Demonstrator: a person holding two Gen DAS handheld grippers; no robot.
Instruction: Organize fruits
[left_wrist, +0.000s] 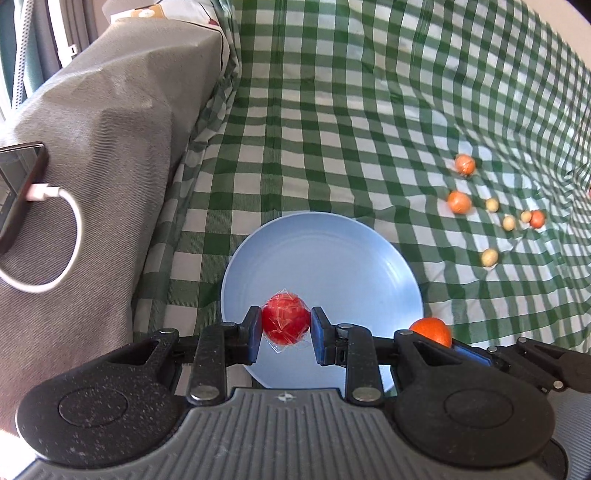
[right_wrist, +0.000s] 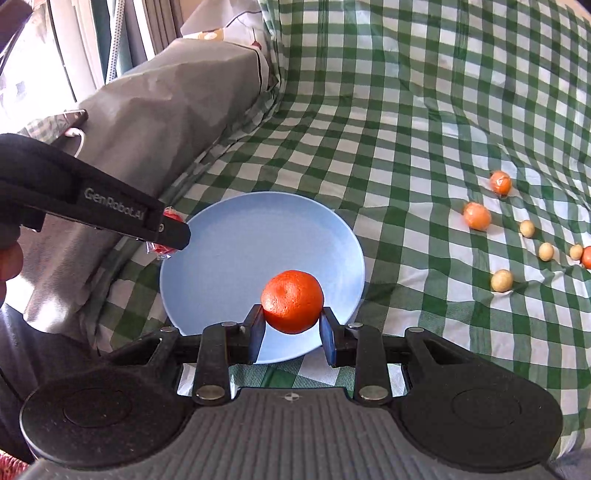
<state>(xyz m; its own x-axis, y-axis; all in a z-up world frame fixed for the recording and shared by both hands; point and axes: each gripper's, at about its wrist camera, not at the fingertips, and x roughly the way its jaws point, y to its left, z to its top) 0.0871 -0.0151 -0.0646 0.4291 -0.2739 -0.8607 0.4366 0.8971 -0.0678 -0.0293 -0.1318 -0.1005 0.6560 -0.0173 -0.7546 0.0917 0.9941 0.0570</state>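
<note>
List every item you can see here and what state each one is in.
Left claw: shut on the wrapped red fruit, above the plate.
Right claw: shut on the orange, above the plate.
Blue plate: on the checked cloth, nothing resting in it.
Phone: on the grey cushion, cable plugged in.

Green-and-white checked cloth (right_wrist: 406, 129) covers soft surface. On it: round light-blue plate (right_wrist: 236, 236), small orange fruits (right_wrist: 477, 216), little yellow-tan balls (right_wrist: 501, 280).

Bright daylight from the window at left, strong fisheye bending at edges, slightly blurred far fruit.
</note>
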